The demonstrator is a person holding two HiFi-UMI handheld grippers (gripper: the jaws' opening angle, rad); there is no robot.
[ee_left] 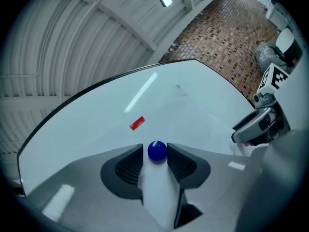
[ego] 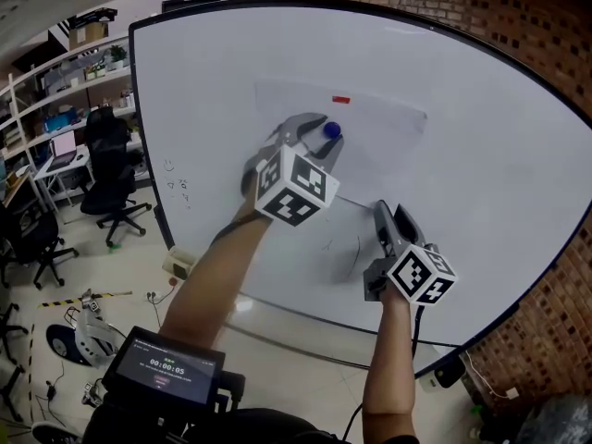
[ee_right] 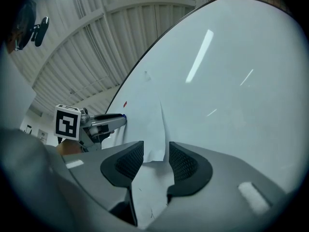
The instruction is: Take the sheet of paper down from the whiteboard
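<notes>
A white sheet of paper [ego: 375, 155] lies on the whiteboard [ego: 499, 155], with a red strip magnet [ego: 340, 100] [ee_left: 137, 123] at its top edge. A round blue magnet [ego: 331, 129] [ee_left: 157, 150] sits lower left on the sheet. My left gripper [ego: 320, 137] [ee_left: 157, 154] is open with the blue magnet between its fingertips, a small gap on one side. My right gripper [ego: 388, 211] [ee_right: 156, 154] is open at the sheet's lower right; the loose paper edge [ee_right: 161, 124] curls off the board between its jaws, unpressed.
A brick wall [ego: 518, 26] stands behind the board. Black office chairs [ego: 111, 169], a desk and shelves [ego: 65, 72] fill the room at left. Cables and gear lie on the floor [ego: 83, 326]. A small screen device [ego: 165, 363] hangs near my chest.
</notes>
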